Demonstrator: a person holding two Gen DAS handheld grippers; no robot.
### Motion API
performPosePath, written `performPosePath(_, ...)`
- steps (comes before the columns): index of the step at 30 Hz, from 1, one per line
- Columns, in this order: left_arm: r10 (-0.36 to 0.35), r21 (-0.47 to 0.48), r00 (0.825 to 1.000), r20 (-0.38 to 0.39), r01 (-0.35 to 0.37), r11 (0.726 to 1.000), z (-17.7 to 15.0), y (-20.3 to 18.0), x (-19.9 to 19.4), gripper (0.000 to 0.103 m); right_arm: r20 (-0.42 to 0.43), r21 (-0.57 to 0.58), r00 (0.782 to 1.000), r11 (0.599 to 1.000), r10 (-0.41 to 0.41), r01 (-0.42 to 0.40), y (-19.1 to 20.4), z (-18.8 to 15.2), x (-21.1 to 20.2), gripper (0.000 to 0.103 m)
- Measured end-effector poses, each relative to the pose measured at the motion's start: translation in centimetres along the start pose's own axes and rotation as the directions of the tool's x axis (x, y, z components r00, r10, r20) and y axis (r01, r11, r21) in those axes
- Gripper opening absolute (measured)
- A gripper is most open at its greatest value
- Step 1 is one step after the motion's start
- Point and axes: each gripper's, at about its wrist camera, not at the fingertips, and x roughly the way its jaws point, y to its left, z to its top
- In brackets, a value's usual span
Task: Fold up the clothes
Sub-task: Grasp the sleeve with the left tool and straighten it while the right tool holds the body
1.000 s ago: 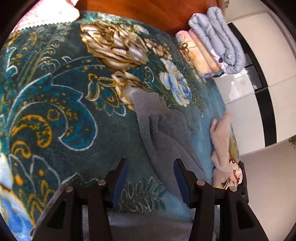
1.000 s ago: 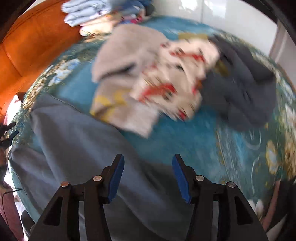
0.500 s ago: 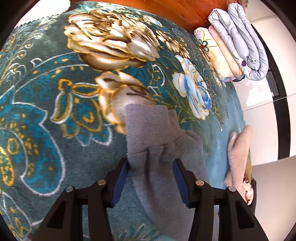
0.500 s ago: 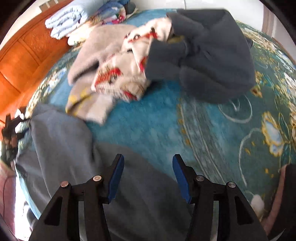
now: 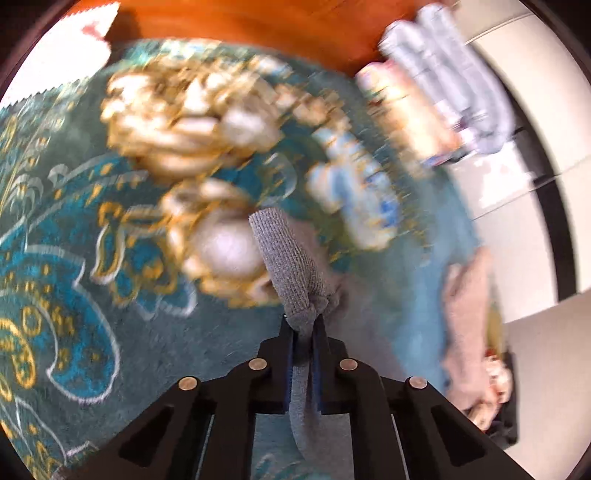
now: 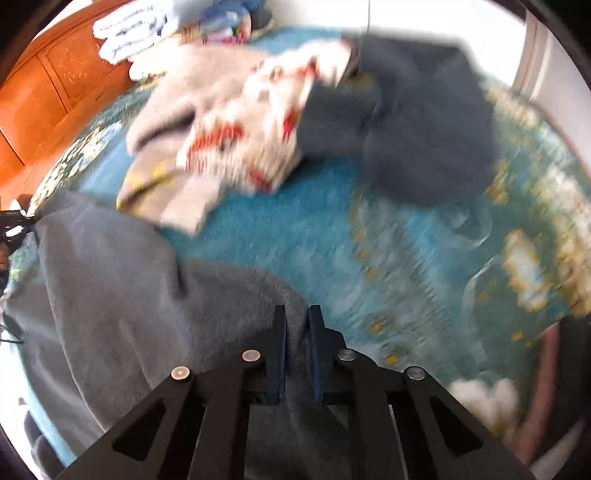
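Observation:
A grey knit garment (image 6: 110, 280) lies spread on a teal flowered blanket (image 6: 369, 240). My left gripper (image 5: 303, 325) is shut on its ribbed cuff (image 5: 288, 258), which sticks up past the tips, lifted off the blanket (image 5: 110, 295). My right gripper (image 6: 296, 314) is shut on a fold of the same grey cloth near its edge. Both views are motion-blurred.
A pile of unfolded clothes lies beyond: a beige and red-patterned piece (image 6: 236, 122) and a dark grey one (image 6: 424, 118). Folded bedding (image 5: 443, 81) is stacked by an orange wooden headboard (image 5: 258, 22). A beige garment (image 5: 469, 314) lies at the right.
Both grippers were open above the grey garment; now both have closed on it. The left one pinched the cuff and raised it.

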Motion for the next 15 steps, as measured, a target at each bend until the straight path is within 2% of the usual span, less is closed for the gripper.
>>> performPosePath(1,-0.039,0.026,0.999,0.036,0.038,0.999,0.2,-0.5,-0.8,0.009,0.063,0.011,0.997,0.999,-0.040,0.039,-0.5,0.6,-1.3,0.010)
performPosePath(2,-0.039,0.060,0.998,0.052,0.036,0.998,0.2,-1.2,-1.1,0.009,0.116,0.038,0.991,0.997,-0.067,0.063,-1.3,1.2,-2.3,0.010)
performPosePath(4,0.046,0.144,0.998,0.042,-0.051,0.988,-0.1,-2.5,0.0,0.009,0.169,0.099,0.981,0.992,-0.100,0.084,-2.4,2.5,-3.2,0.010)
performPosePath(6,0.146,0.198,0.989,0.013,-0.146,0.969,-0.8,-2.9,2.0,0.009,0.141,0.112,0.977,0.983,-0.161,0.146,-3.1,3.2,-1.9,0.010)
performPosePath(8,0.210,0.192,0.977,-0.023,-0.202,0.960,-1.5,-2.1,4.0,0.009,0.086,0.125,0.978,0.976,-0.188,0.177,-2.8,3.7,0.6,0.010)
performPosePath(10,0.209,0.164,0.976,-0.054,-0.198,0.966,-1.5,-1.3,4.8,0.010,0.043,0.149,0.982,0.973,-0.185,0.177,-2.5,3.7,2.8,0.010)
performPosePath(11,0.204,0.150,0.977,-0.069,-0.192,0.970,-1.5,-0.8,5.1,0.013,0.028,0.159,0.982,0.971,-0.187,0.181,-2.5,3.6,3.5,0.010)
performPosePath(13,0.169,0.133,0.981,-0.096,-0.156,0.979,-1.2,-0.3,4.6,0.015,0.027,0.176,0.981,0.967,-0.193,0.186,-2.6,3.8,3.5,0.010)
performPosePath(15,0.130,0.124,0.983,-0.126,-0.114,0.986,-0.8,0.1,3.5,0.029,0.039,0.188,0.979,0.963,-0.201,0.191,-2.4,4.1,2.6,0.011)
